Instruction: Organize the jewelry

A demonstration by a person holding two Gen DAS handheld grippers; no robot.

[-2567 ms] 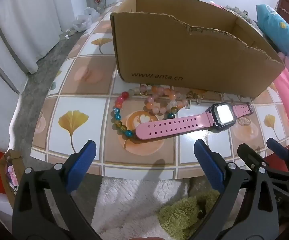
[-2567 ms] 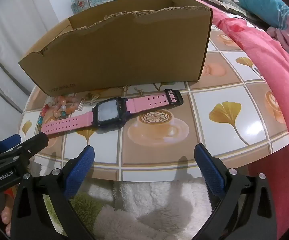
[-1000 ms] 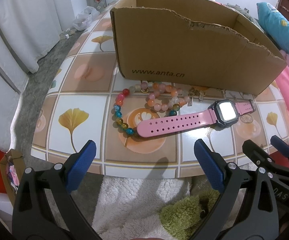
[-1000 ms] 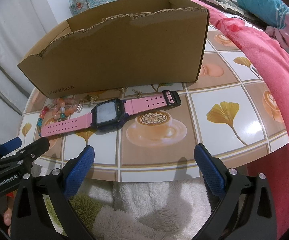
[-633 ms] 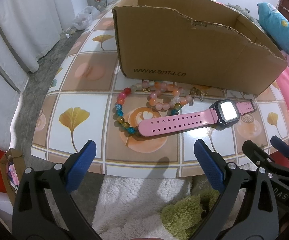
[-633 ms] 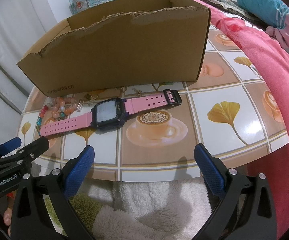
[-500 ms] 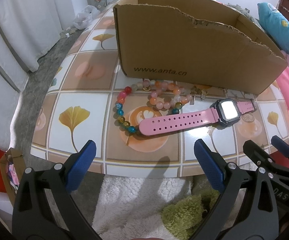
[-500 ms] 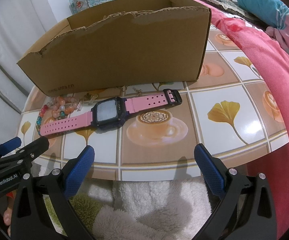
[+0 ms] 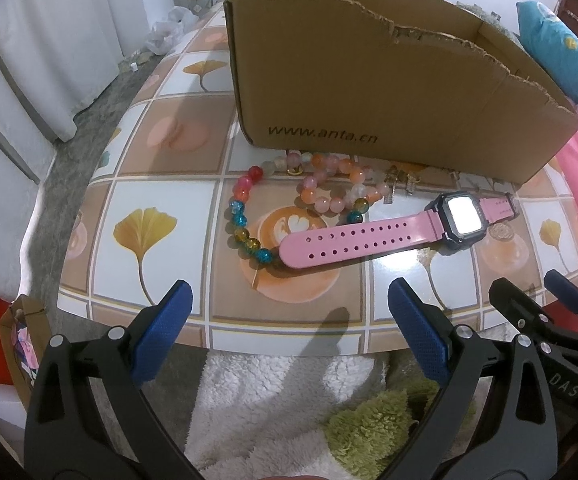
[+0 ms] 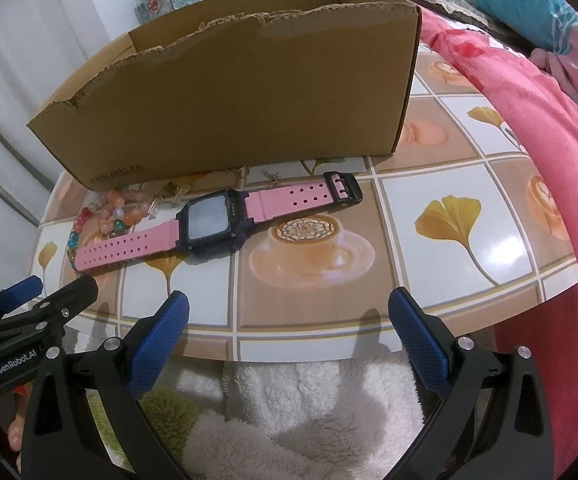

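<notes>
**Hand-held gripper pair waits wide open before the jewelry**

Left hand-held gripper [image 9: 289, 330] hangs off the table [image 9: 161, 200] edge, jaws spread and empty; right hand-held gripper [image 10: 289, 330] likewise gapes, holding nothing. At 12 o'clock stands the cardboard box [image 9: 369, 92], probably the destination; against its near wall lie the bead bracelets [image 9: 305, 196], the pink watch [image 10: 217, 224] overlapping them at 1 o'clock; nothing looks sorted yet.

Watch [image 9: 373, 236] on bracelet [image 9: 249, 216], before box [image 9: 389, 92]
</notes>
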